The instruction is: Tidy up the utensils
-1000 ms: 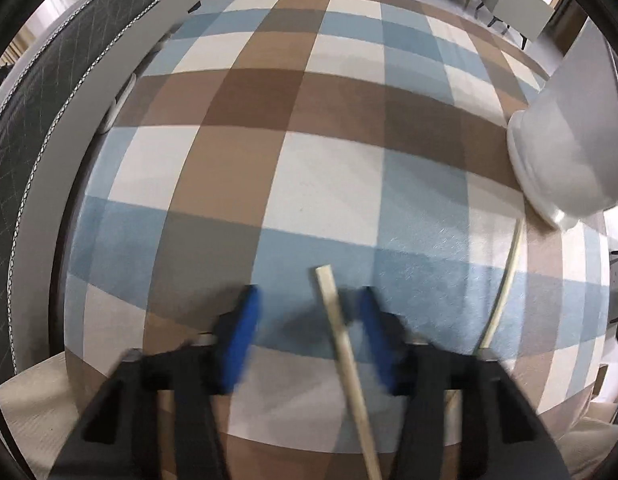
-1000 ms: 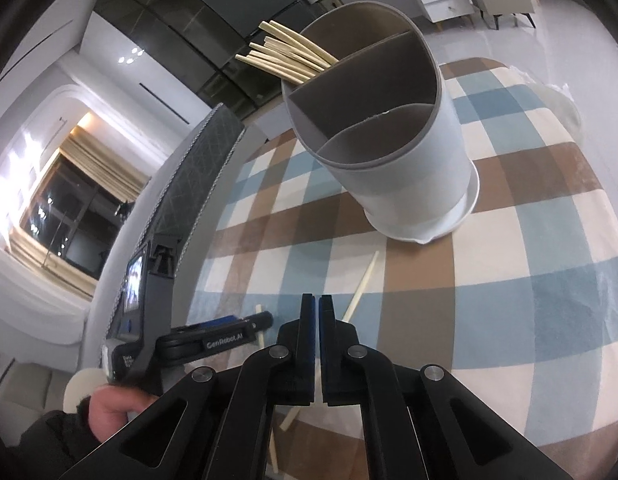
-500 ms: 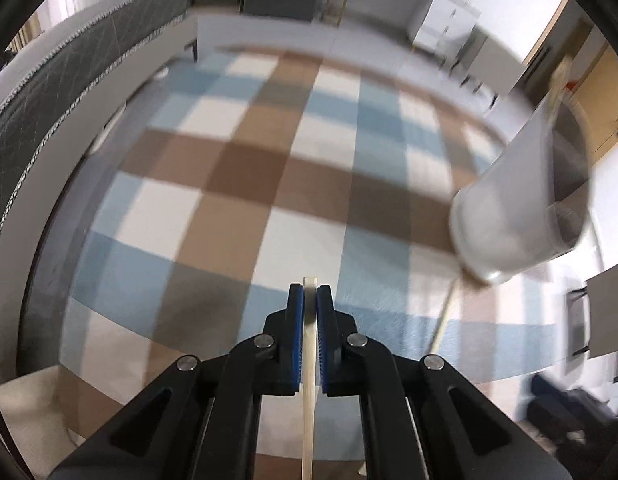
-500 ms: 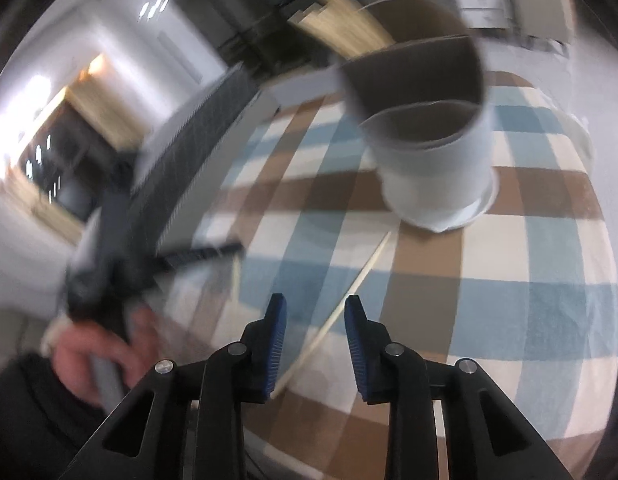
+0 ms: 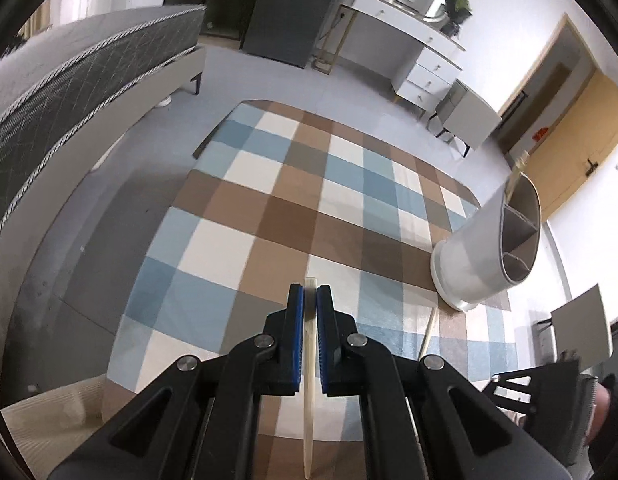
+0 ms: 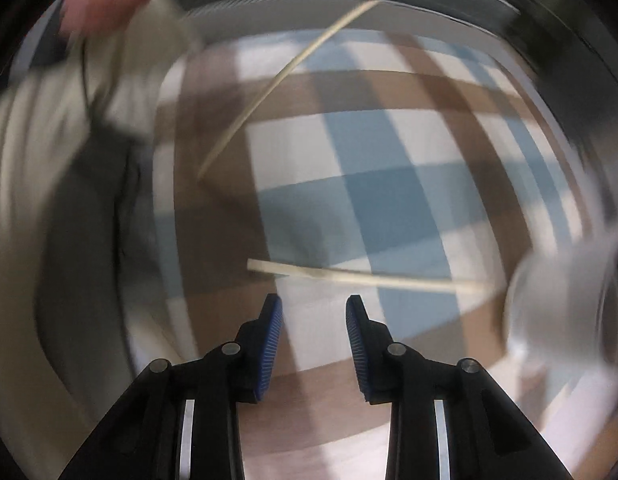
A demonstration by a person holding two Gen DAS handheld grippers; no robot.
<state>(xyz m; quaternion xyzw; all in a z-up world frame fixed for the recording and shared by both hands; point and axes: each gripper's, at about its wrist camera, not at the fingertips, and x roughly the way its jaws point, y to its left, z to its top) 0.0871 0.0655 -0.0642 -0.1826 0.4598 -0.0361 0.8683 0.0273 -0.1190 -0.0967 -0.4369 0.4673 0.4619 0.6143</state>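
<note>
The left claw [image 5: 307, 300] was clamped on a chopstick [image 5: 308, 380], gripping it near its blunt top end, so most of the stick hung below the pads. That off-centre hold looked like the main risk: the long free end could swing or pivot in the grip on the way to the holder [image 5: 487, 256], and the tip might catch the rim or a divider instead of dropping into a compartment. The holder stood to the right on the checked tabletop [image 5: 269, 216], well apart from the claw, with sticks already in its far compartment.

The right claw [image 6: 314, 312] was spread wide and empty, just short of a second chopstick [image 6: 365, 278] lying flat across its path. The right view was heavily blurred, suggesting fast motion; closing at that pace could nudge the stick aside or pinch only its edge. That stick's far end lay near the holder's base, so a shove might push it against it.
</note>
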